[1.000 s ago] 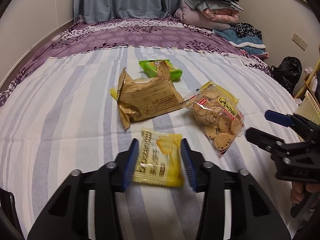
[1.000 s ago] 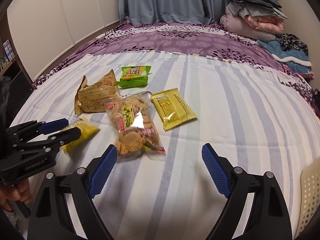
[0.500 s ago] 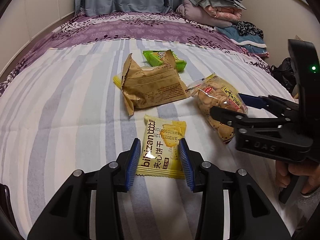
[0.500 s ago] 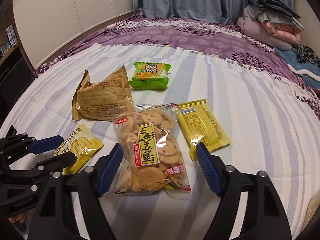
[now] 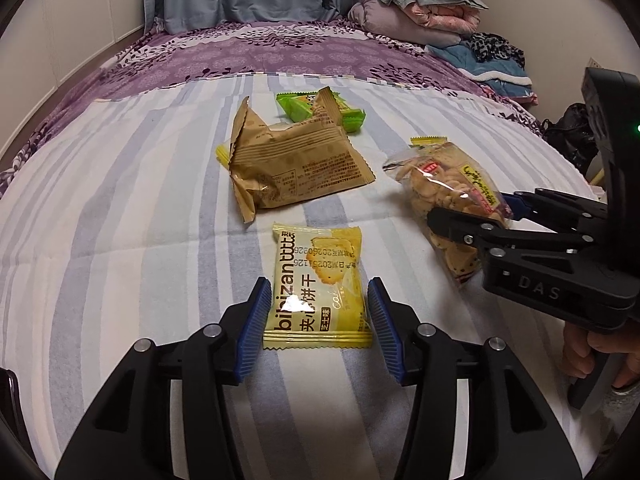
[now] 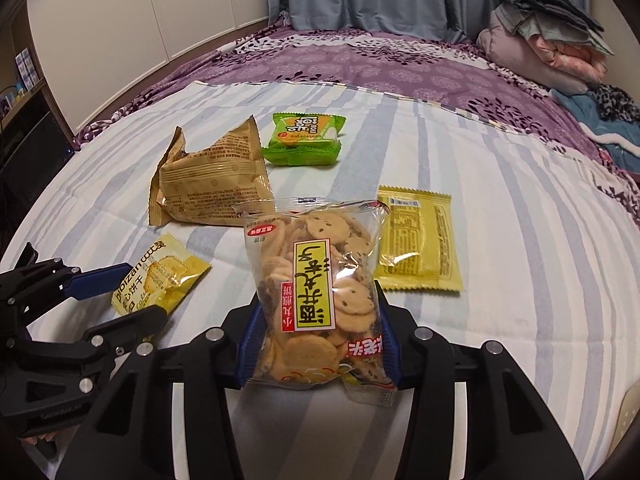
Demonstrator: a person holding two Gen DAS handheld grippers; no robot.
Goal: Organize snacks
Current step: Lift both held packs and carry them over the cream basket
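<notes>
Cookie bag (image 6: 316, 300): lying lengthwise at twelve o'clock, my right tongs (image 6: 316, 346) just closing on it, apparently gripping. Left tongs (image 5: 318, 328) just opening, straddling yellow packet (image 5: 318, 286), holding nothing.

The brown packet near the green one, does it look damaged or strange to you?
Somewhat. The brown packet lies crumpled and puffed on the striped sheet, its end seals sticking up, and it partly covers a yellow packet. I see no tear or spill. The green packet lies flat.
</notes>
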